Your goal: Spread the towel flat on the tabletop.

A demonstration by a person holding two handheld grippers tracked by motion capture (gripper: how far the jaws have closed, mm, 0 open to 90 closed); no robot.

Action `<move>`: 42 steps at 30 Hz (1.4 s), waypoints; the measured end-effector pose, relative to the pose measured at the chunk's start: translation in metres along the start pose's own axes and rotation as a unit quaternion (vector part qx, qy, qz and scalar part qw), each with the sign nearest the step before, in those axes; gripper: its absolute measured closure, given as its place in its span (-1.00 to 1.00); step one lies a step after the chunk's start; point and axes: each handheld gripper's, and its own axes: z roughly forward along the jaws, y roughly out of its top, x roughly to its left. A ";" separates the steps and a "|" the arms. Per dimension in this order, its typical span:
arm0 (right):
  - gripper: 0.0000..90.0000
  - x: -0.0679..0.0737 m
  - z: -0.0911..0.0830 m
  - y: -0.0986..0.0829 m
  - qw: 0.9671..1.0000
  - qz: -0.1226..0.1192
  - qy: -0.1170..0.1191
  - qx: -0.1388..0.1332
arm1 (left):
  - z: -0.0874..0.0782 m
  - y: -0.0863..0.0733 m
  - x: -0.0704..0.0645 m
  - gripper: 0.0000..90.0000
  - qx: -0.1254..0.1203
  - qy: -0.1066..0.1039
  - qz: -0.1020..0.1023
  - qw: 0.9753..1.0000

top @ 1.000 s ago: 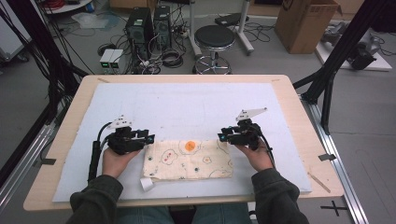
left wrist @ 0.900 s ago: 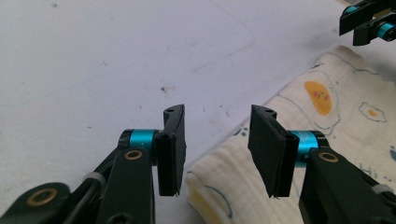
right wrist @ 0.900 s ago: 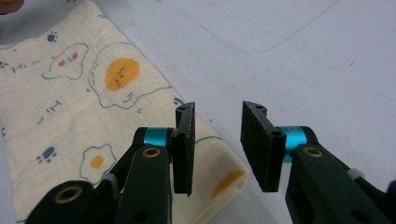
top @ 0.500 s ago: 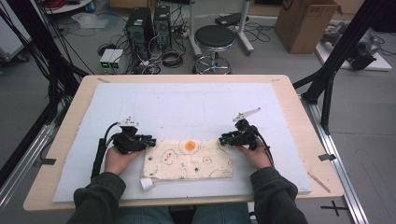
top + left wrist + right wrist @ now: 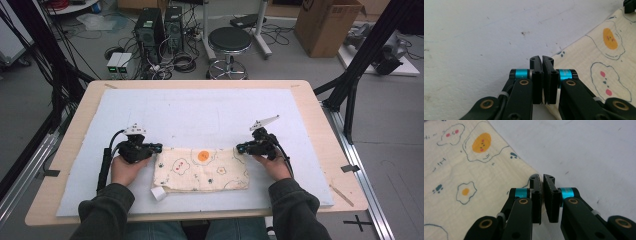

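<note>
Lying flat on white counter mat (image 5: pixel 200 115): egg-print cloth (image 5: pixel 202 170). Pinching its far corners, left gripper (image 5: pixel 541 60) and right gripper (image 5: pixel 541 178), jaws nearly closed on fabric, probably readying a fold.

bare white mat (image 5: pixel 210 112) beyond the cloth (image 5: pixel 200 170)
</note>
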 end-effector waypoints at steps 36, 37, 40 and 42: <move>0.64 -0.029 0.017 0.019 0.998 0.050 -0.030 -0.036 | 0.022 0.016 0.022 0.62 -0.027 0.015 -0.043 0.999; 0.61 -0.029 0.016 0.019 0.998 0.053 -0.029 -0.035 | 0.022 0.016 0.022 0.60 -0.028 0.011 -0.043 0.999; 0.53 -0.028 0.017 0.019 0.998 0.050 -0.026 -0.036 | 0.019 0.016 0.023 0.54 -0.034 0.005 -0.044 0.998; 0.46 -0.027 0.017 0.020 0.998 0.050 -0.027 -0.038 | 0.017 0.017 0.023 0.48 -0.038 0.000 -0.044 0.998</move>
